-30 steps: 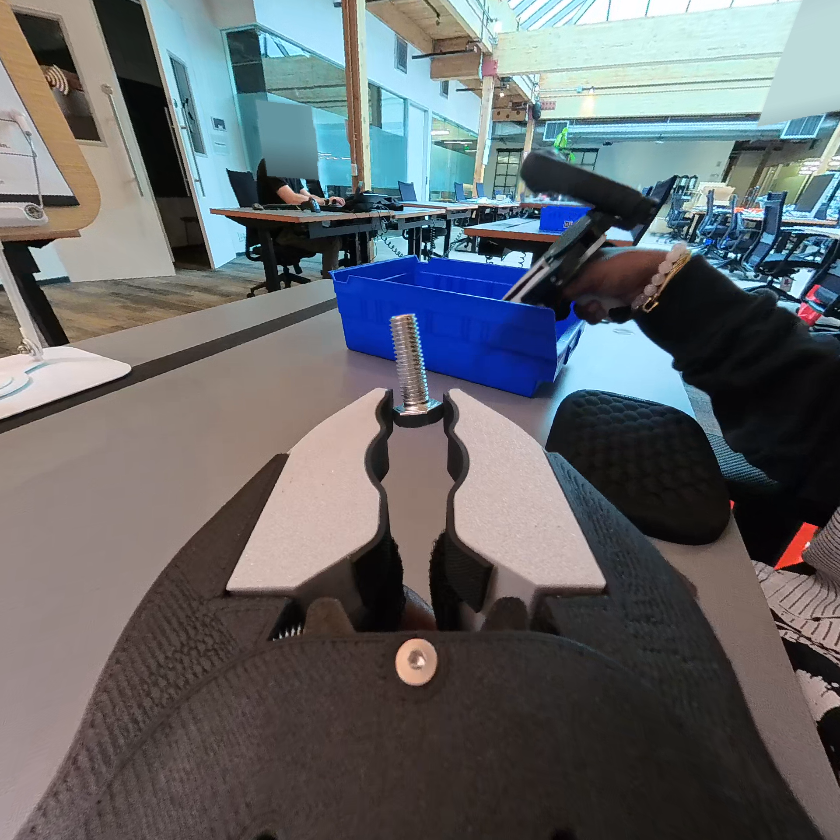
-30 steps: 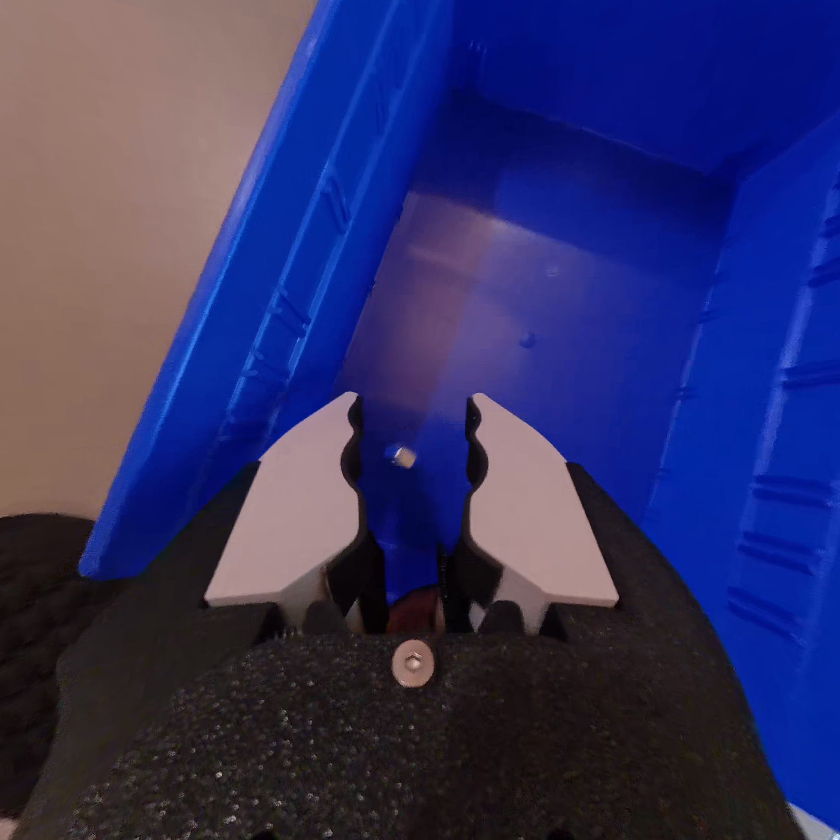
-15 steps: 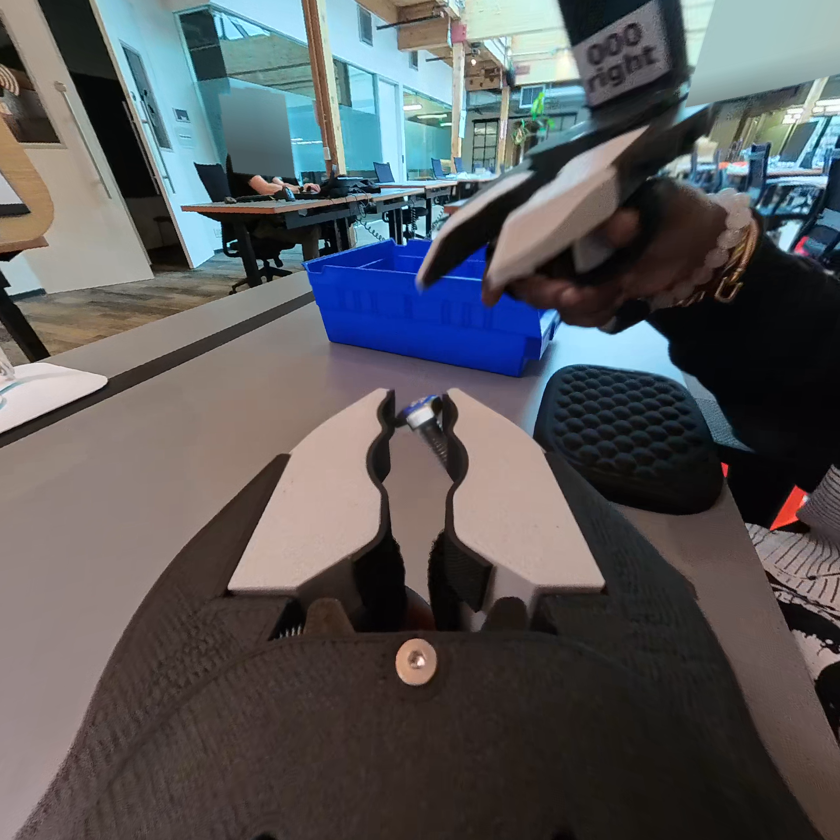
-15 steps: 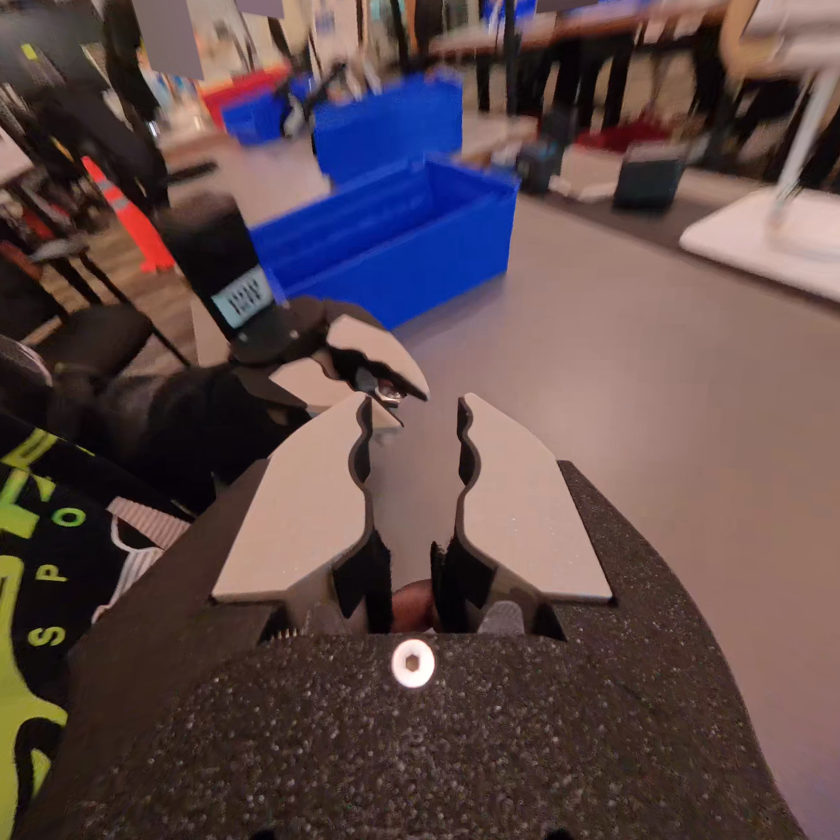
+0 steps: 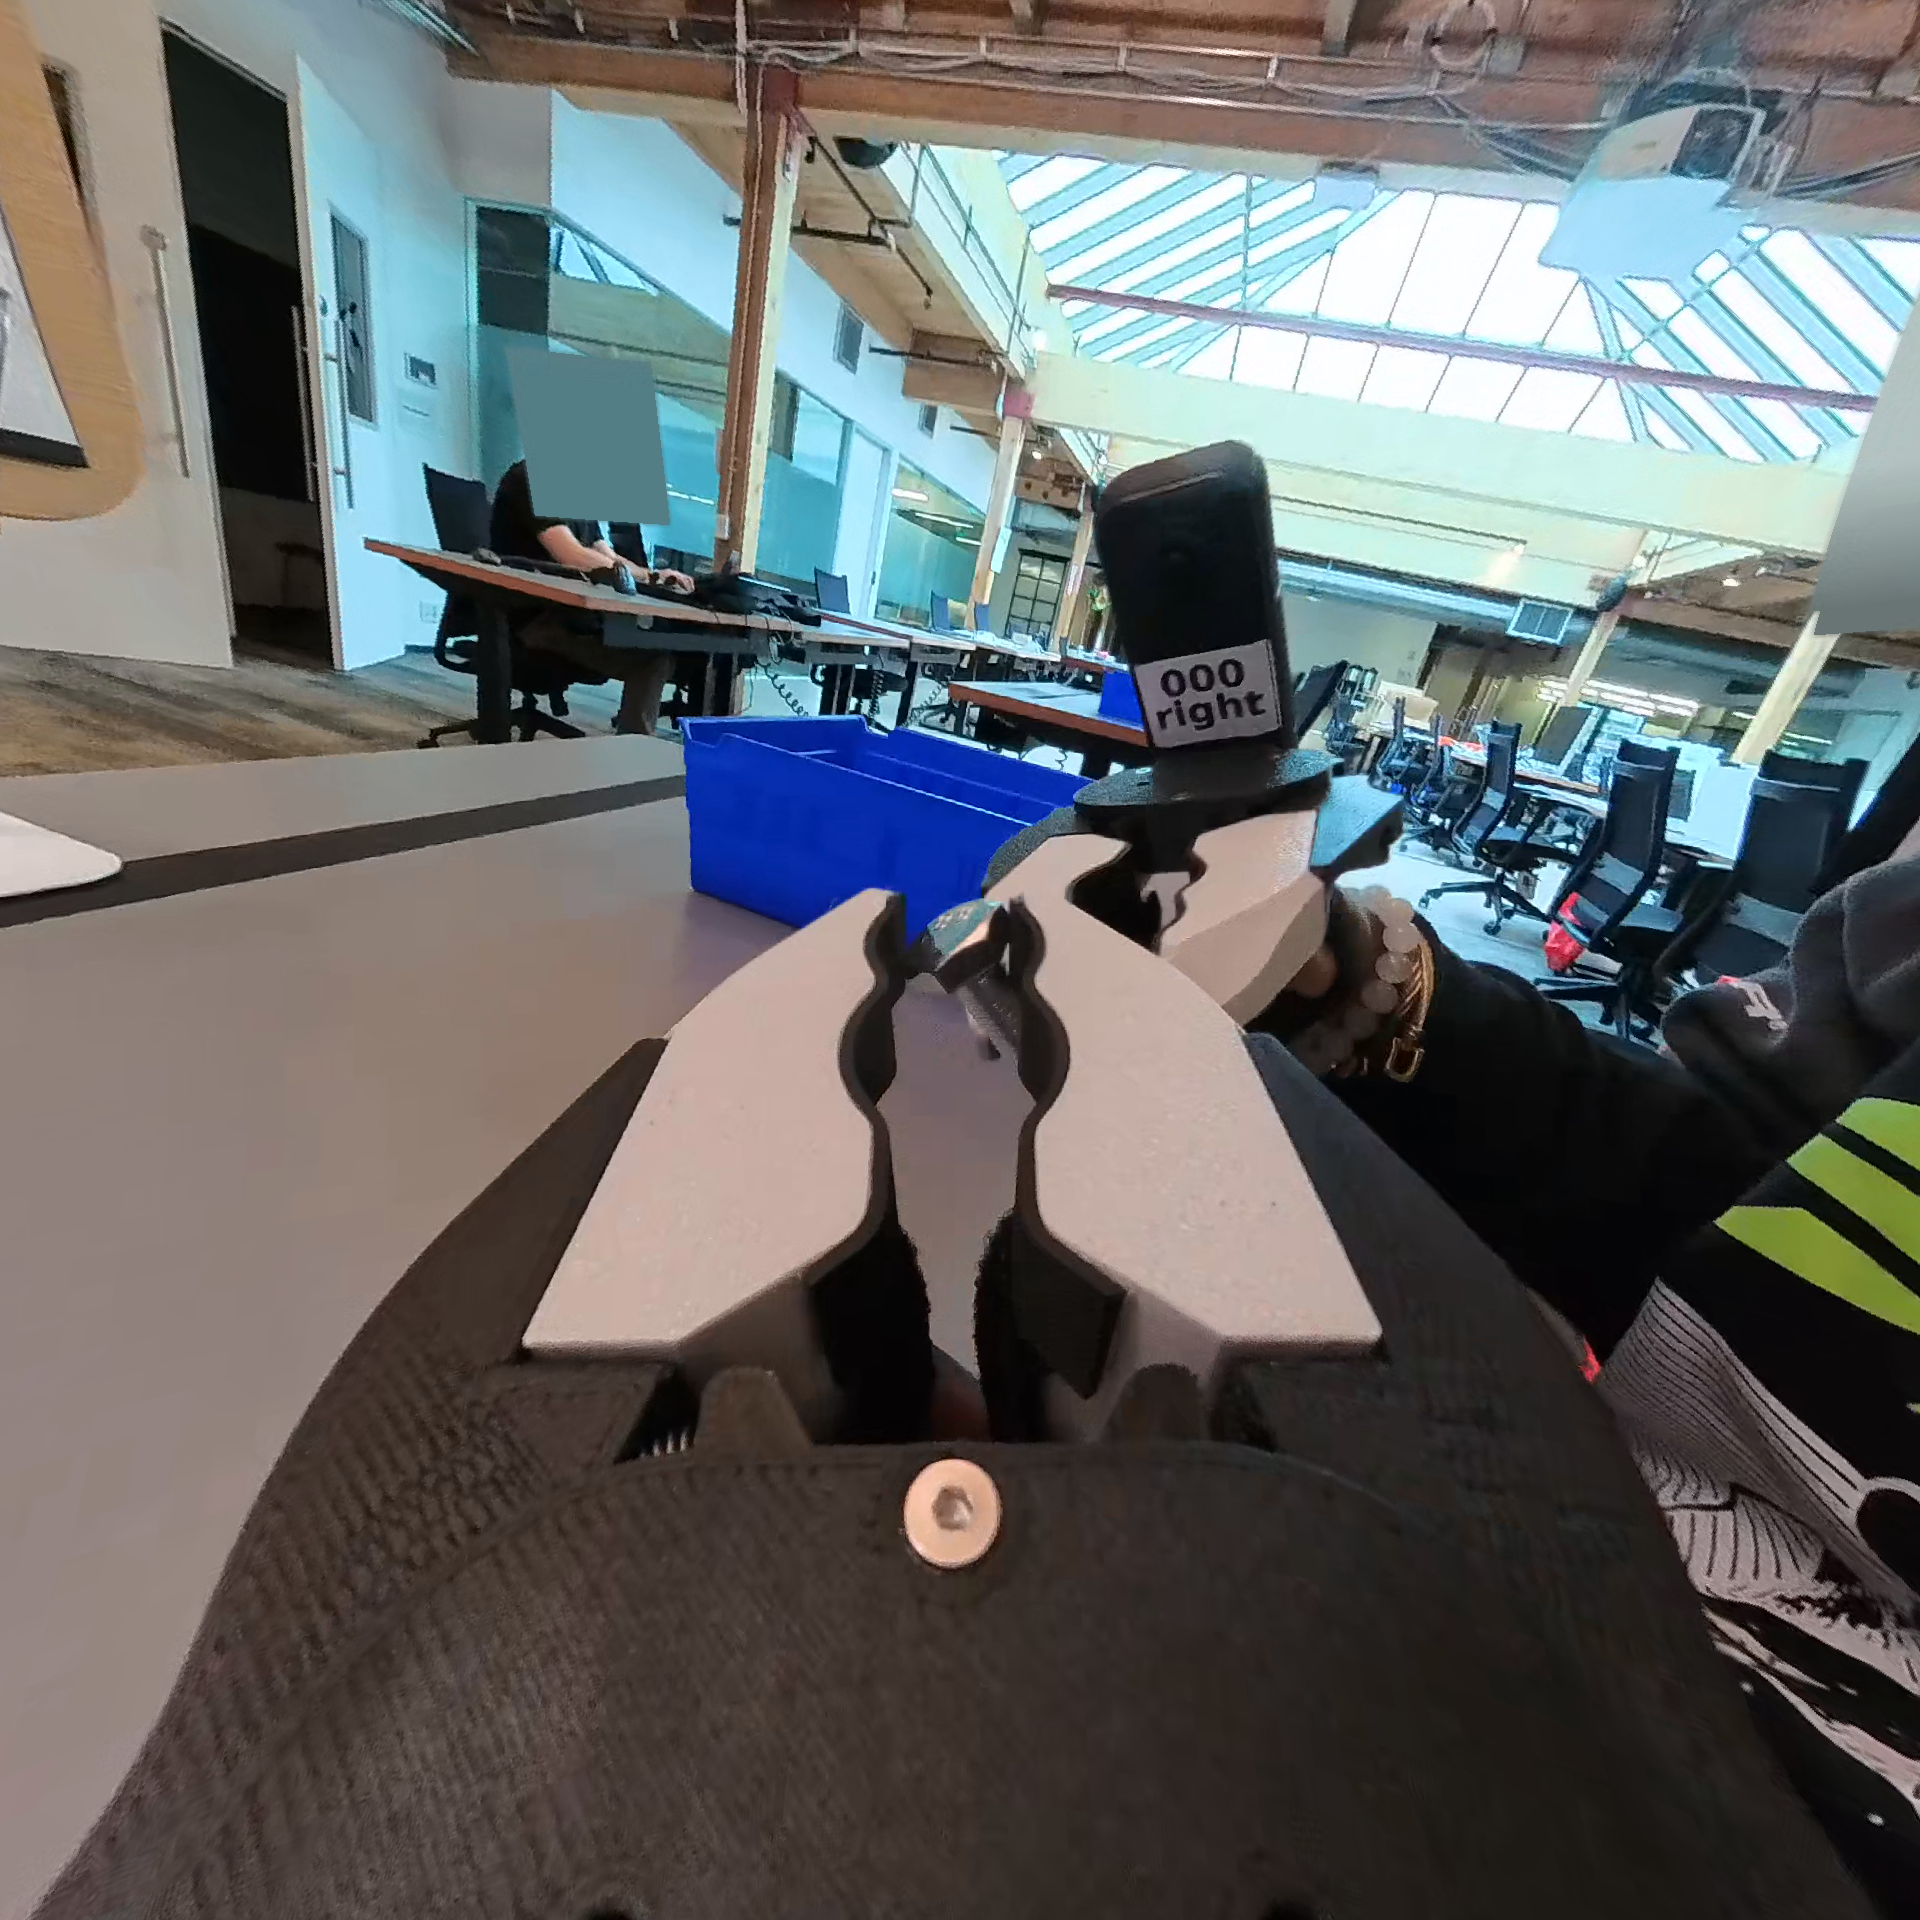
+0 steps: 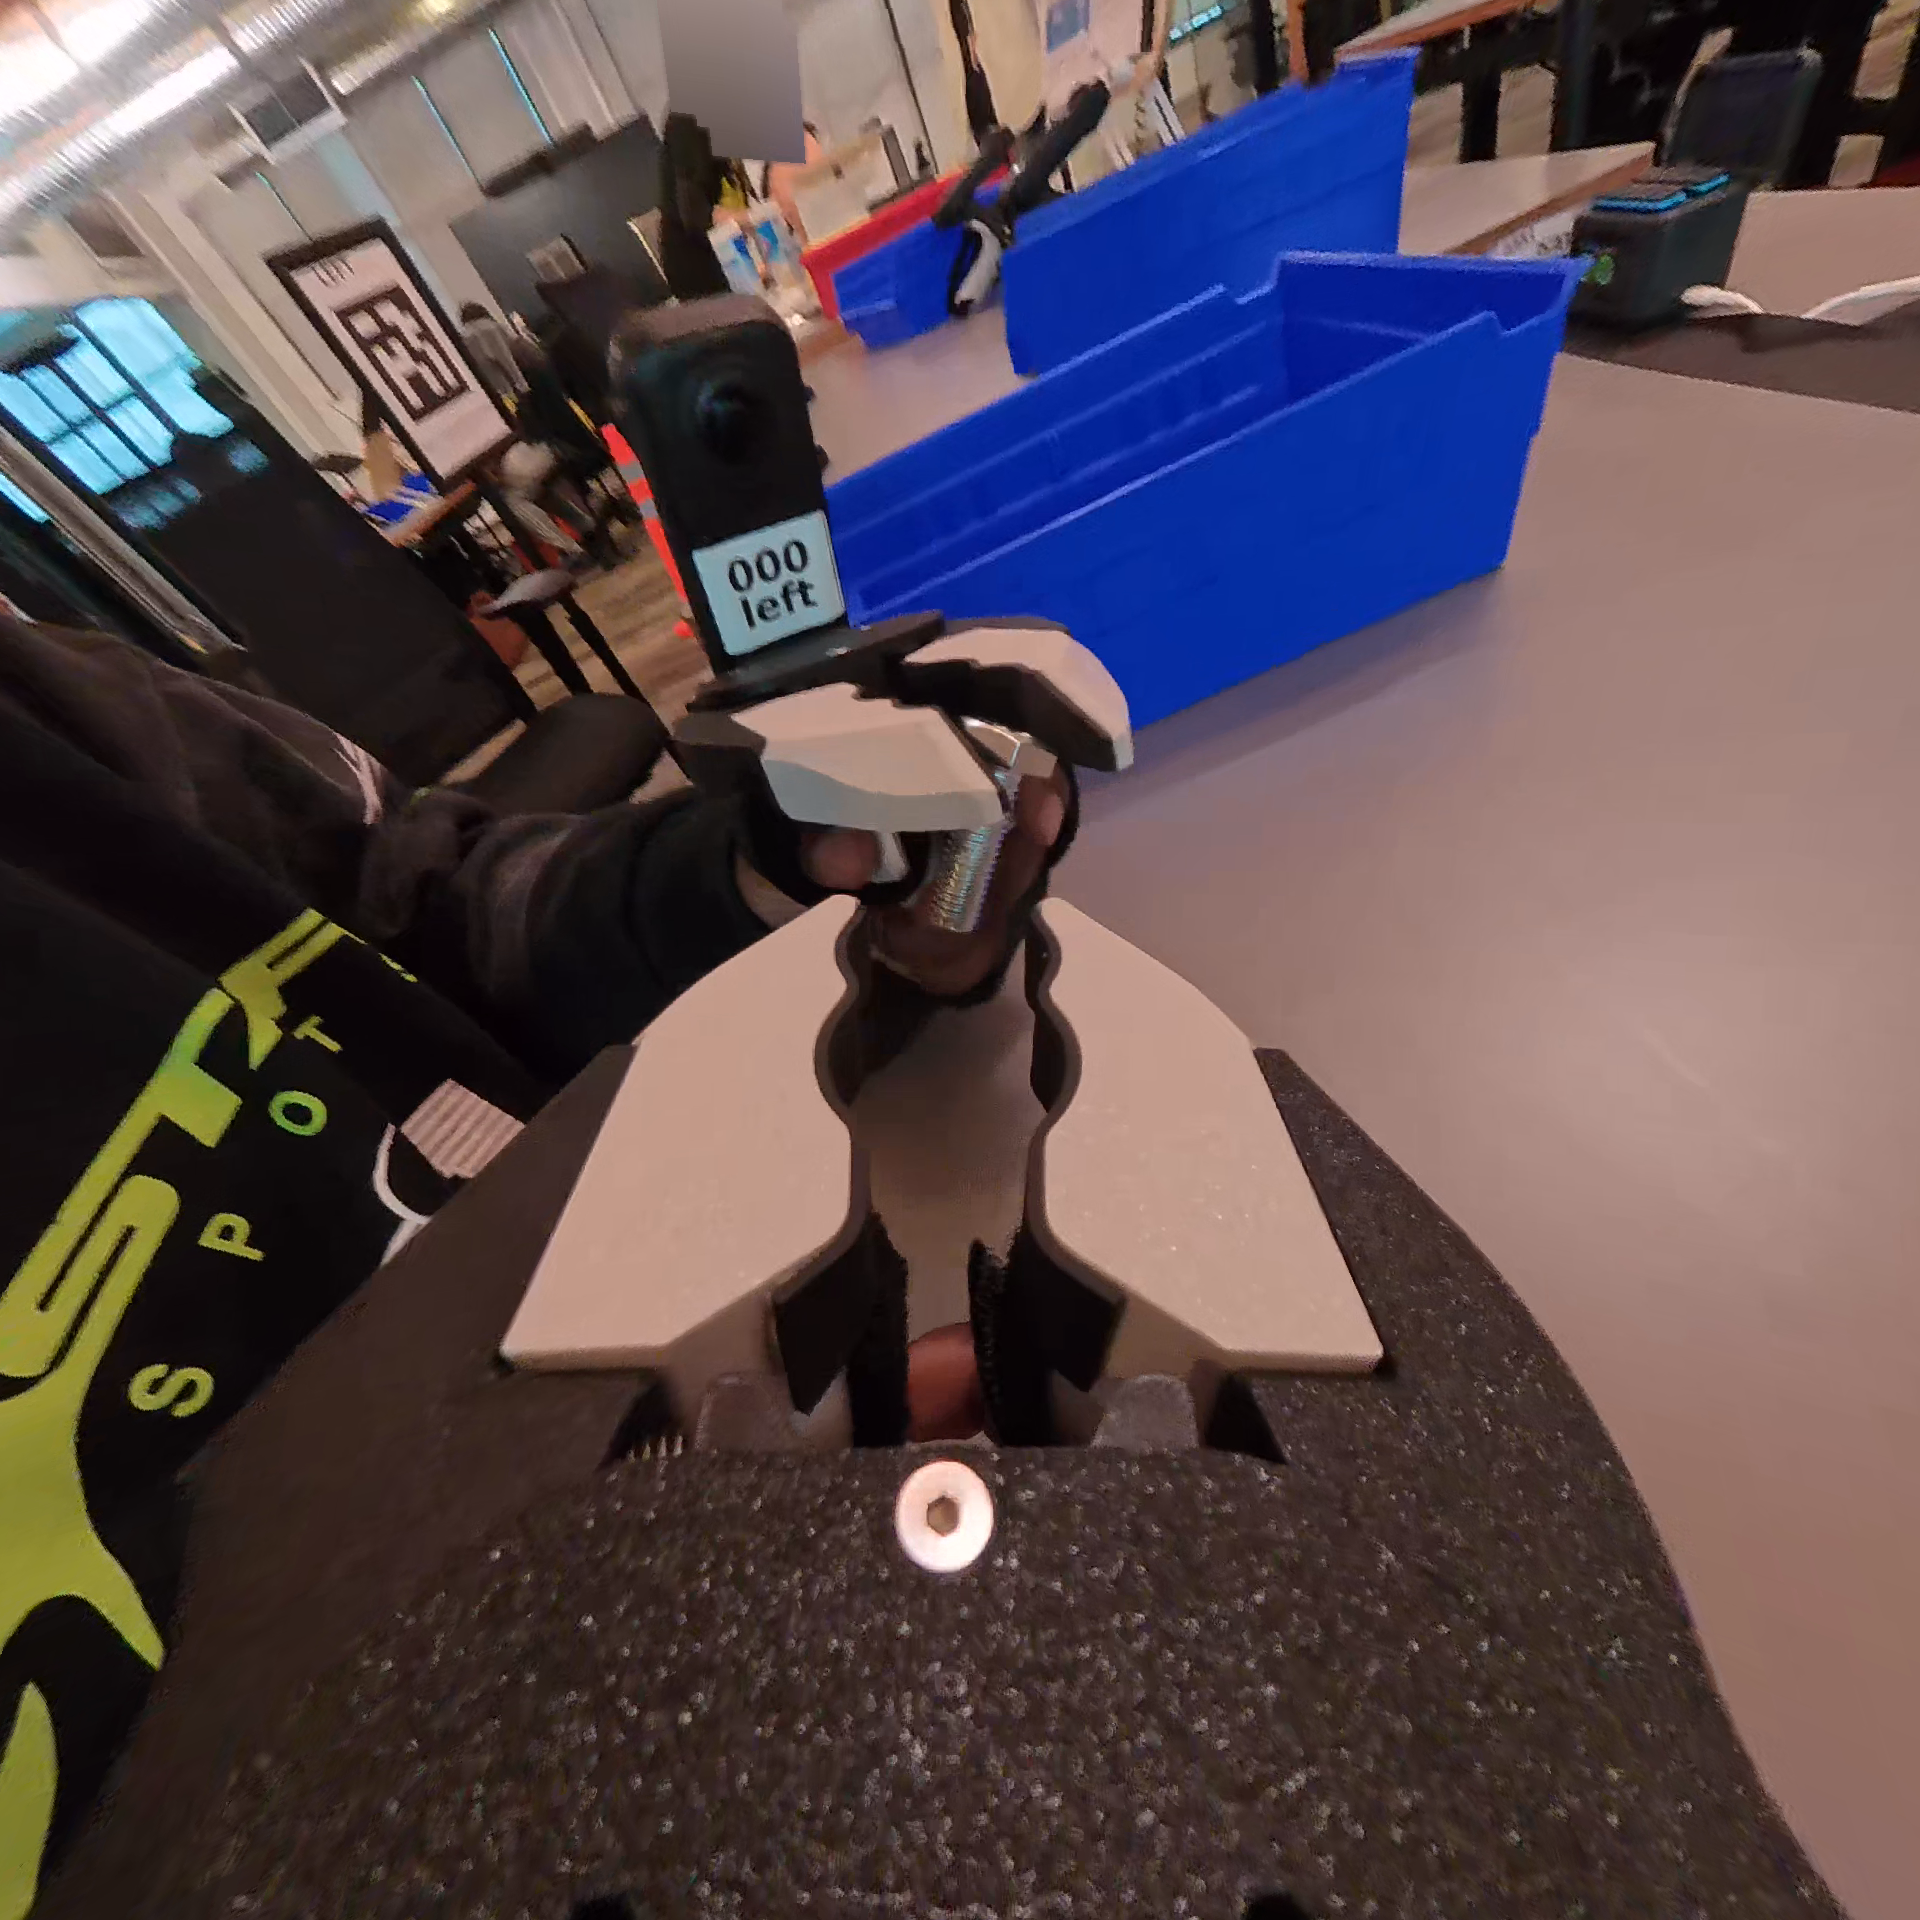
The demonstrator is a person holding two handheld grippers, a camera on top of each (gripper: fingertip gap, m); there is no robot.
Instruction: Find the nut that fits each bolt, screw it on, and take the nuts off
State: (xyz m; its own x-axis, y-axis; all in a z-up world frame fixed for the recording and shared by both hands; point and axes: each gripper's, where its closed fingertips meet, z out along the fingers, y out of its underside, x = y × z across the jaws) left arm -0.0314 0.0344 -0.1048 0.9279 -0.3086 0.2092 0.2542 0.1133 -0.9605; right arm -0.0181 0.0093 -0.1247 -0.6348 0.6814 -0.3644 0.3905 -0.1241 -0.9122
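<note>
Left tool (image 5: pixel 961 935) clamps bolt (image 6: pixel 971 878) by its head, both pads pressing, shank hanging down over the bench (image 6: pixel 1558 831); likely held so for threading from beneath. Right tool (image 6: pixel 940 935) narrow, nothing between its pads, just beside the shank tip. No nut visible. Blue bin (image 6: pixel 1195 520) behind; contents hidden.

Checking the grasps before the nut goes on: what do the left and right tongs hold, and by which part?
Left tongs grip the bolt by its head, threads free. Right tongs hold nothing.
</note>
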